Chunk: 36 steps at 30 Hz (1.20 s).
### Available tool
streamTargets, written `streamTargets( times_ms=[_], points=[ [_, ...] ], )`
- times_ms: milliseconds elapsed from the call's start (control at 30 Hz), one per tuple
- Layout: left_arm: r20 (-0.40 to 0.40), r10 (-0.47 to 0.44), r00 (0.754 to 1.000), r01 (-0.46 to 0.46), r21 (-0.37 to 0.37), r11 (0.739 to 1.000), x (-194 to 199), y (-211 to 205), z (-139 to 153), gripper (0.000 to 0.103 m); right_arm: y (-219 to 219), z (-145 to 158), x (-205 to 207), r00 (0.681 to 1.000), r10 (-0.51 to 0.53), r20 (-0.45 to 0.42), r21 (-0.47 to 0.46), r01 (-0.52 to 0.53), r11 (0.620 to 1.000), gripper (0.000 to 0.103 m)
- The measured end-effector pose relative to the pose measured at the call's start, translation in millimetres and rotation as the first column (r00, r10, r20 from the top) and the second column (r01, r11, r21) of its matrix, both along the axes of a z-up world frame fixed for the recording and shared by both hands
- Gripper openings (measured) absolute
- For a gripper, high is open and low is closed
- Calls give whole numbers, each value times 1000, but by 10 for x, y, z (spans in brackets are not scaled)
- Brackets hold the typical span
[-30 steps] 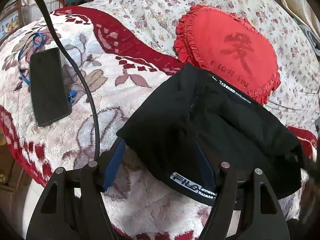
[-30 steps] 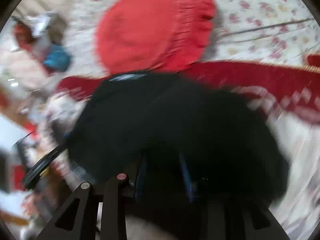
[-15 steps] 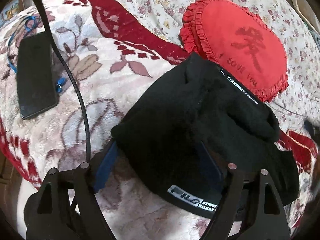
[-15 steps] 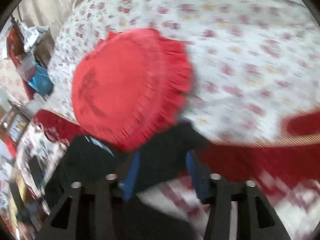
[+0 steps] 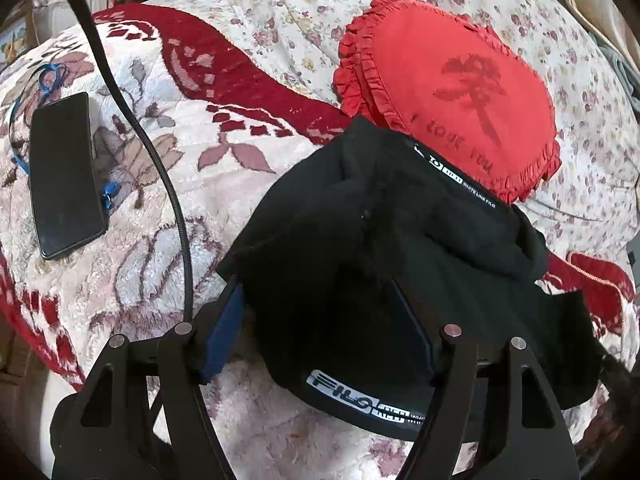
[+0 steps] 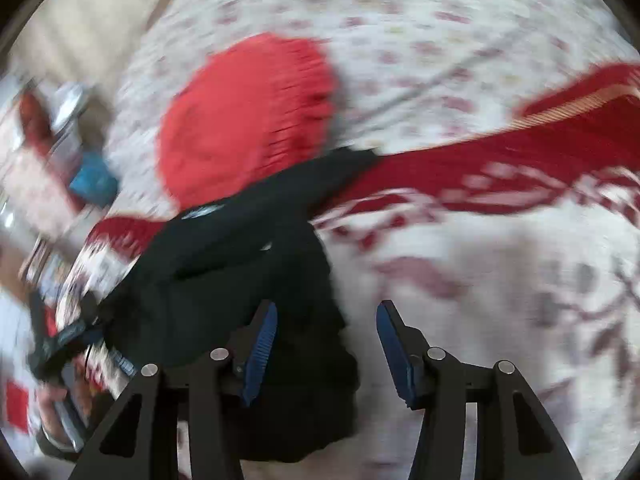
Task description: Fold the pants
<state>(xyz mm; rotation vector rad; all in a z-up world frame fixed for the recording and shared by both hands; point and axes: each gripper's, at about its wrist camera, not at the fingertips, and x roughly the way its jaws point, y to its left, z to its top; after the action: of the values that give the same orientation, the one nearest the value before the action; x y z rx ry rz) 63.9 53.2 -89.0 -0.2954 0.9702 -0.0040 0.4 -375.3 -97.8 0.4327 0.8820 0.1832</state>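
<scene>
The black pants (image 5: 384,248) lie folded in a thick bundle on the plush floral blanket (image 5: 160,208), their white-lettered waistband nearest me. My left gripper (image 5: 324,320) is open, its blue-padded jaws wide apart around the bundle's near edge; the cloth hides the right pad. In the blurred right wrist view the pants (image 6: 248,272) lie at lower left. My right gripper (image 6: 326,344) is open and empty, with the left pad at the pants' edge and the right pad over bare blanket.
A red ruffled round cushion (image 5: 452,92) touches the far edge of the pants. A black phone (image 5: 64,176) with a blue cord lies at the left. A black cable (image 5: 148,152) crosses the blanket. The flowered bedspread (image 5: 304,8) lies behind.
My right gripper has let go of the pants, swung out over the cushion and bedspread, and come back beside the bundle, open. My left gripper has barely shifted and stays open.
</scene>
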Motion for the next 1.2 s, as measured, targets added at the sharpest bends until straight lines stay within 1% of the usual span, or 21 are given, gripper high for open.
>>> streamTargets(
  times_ms=[67, 133, 167, 333, 367, 400, 433, 467, 533, 567, 633, 700, 800, 900, 933, 1000, 1033, 1067, 1133, 1167, 1200],
  points=[
    [-12, 6, 1000, -6, -13, 1000, 6, 9, -28, 72, 300, -87, 56, 995, 85, -57, -50, -88, 995, 51],
    [-17, 10, 1000, -11, -21, 1000, 7, 25, -40, 72, 424, -158, 64, 989, 110, -98, -100, -120, 988, 51],
    [-15, 11, 1000, -11, -24, 1000, 2, 31, -40, 72, 405, -166, 55, 991, 100, -94, -106, -110, 988, 51],
    [-26, 19, 999, -20, -40, 999, 10, 66, -78, 72, 189, -176, 99, 996, 43, -83, -33, -45, 998, 50],
    [-28, 23, 999, -24, -46, 999, 13, 76, -88, 72, 188, -199, 126, 996, 41, -80, -10, -42, 999, 46],
    [-32, 26, 999, -27, -49, 998, 16, 86, -95, 72, 194, -240, 157, 995, 47, -86, 22, -45, 999, 20],
    [-38, 28, 999, -29, -49, 998, 19, 90, -98, 72, 209, -273, 174, 994, 46, -101, 35, -42, 998, 18],
    [-43, 27, 999, -29, -51, 998, 16, 97, -97, 72, 240, -239, 163, 995, 38, -90, 0, -38, 999, 17],
    [-47, 24, 999, -26, -52, 998, 4, 116, -93, 72, 246, -22, 49, 1000, 22, -13, -89, -24, 996, 14],
    [-49, 22, 999, -25, -52, 998, -4, 132, -89, 72, 203, 66, 6, 1000, 3, 17, -110, -1, 994, 14],
    [-46, 25, 999, -28, -60, 998, -21, 163, -76, 72, -23, 272, -90, 996, -64, 62, -166, 74, 983, 14],
    [-37, 36, 999, -39, -81, 996, -45, 197, -60, 72, -310, 362, -151, 988, -145, 57, -228, 154, 961, 14],
    [-30, 40, 999, -43, -92, 995, -59, 183, -70, 75, -632, 170, -135, 981, -191, -18, -177, 185, 967, 14],
    [-63, 31, 998, -37, -94, 995, -18, 143, -166, 76, -611, -118, -63, 976, -197, -91, -204, 176, 963, 14],
    [-65, 33, 997, -40, -104, 994, -3, 142, -188, 76, -601, -199, -59, 974, -202, -106, -192, 179, 965, 14],
    [-44, 41, 998, -45, -105, 993, 18, 138, -189, 76, -614, -223, -90, 973, -212, -94, -188, 192, 963, 14],
    [-29, 36, 999, -39, -107, 993, 25, 132, -178, 73, -626, -193, -100, 973, -213, -90, -184, 194, 964, 14],
    [-12, 34, 999, -35, -113, 993, 24, 134, -162, 52, -657, -155, -104, 973, -214, -83, -175, 197, 965, 14],
    [-15, 33, 999, -34, -117, 993, 24, 155, -157, 27, -701, -105, -126, 976, -206, -72, -163, 192, 968, 14],
    [-17, 28, 999, -30, -130, 991, 17, 166, -163, 20, -719, -62, -141, 977, -202, -62, -160, 190, 969, 14],
    [-11, 25, 1000, -26, -132, 991, -6, 174, -151, 17, -698, -7, -145, 978, -201, -49, -160, 191, 968, 14]
  ],
)
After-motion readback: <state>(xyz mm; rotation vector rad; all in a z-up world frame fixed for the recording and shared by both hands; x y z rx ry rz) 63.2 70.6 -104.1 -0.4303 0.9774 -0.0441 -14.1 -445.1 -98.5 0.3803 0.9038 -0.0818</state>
